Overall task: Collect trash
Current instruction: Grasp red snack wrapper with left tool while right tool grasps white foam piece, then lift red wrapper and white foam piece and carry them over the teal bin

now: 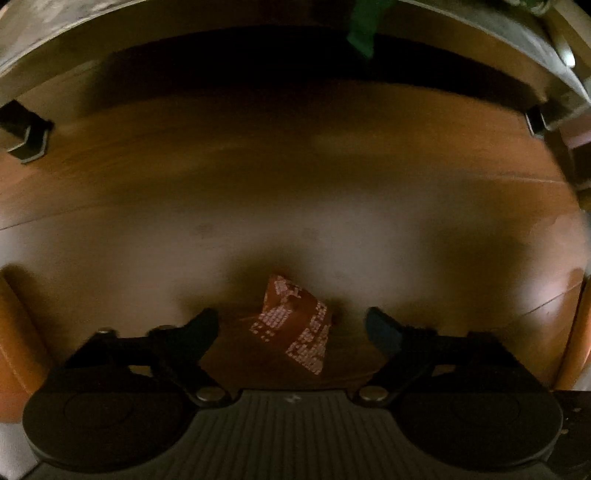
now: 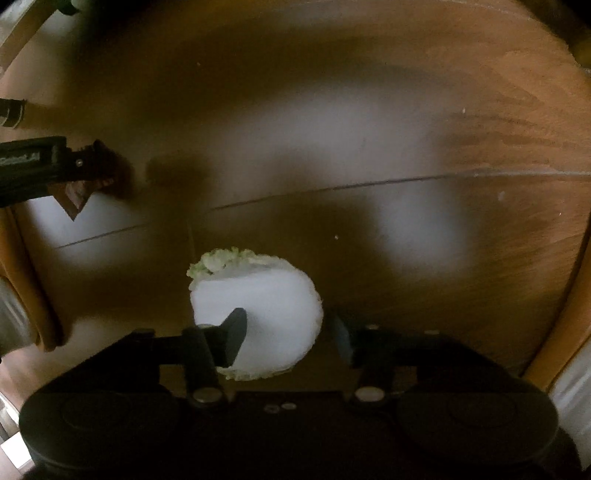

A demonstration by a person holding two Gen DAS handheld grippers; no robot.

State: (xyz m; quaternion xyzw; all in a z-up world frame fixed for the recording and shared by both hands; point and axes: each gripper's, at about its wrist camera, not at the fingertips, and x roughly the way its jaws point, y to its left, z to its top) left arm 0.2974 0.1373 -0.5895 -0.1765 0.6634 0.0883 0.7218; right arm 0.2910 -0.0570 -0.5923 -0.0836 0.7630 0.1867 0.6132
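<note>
Both of my grippers point down at a wooden floor (image 1: 295,177). My left gripper (image 1: 291,330) has its jaws spread apart, with a small crumpled red wrapper (image 1: 295,325) printed in a pale pattern lying on the floor between them; neither finger touches it, and there is clear floor showing on both sides of the wrapper. My right gripper (image 2: 288,338) straddles a white crumpled wad (image 2: 258,310) with a greenish, ragged edge, also lying on the floor. Its left finger (image 2: 231,339) overlaps the wad in the right wrist view, but I cannot tell whether the pad truly presses on it; the right finger (image 2: 343,341) stands just beside the wad with a dark gap between. So that gripper is not clenched on anything, only set around the wad.

From the right wrist view, my left gripper shows at the left edge, well apart from the wad, with the reddish wrapper under its tip. Dark furniture legs (image 1: 26,136) and a green scrap (image 1: 364,26) sit at the far edge of the left wrist view, blurred
</note>
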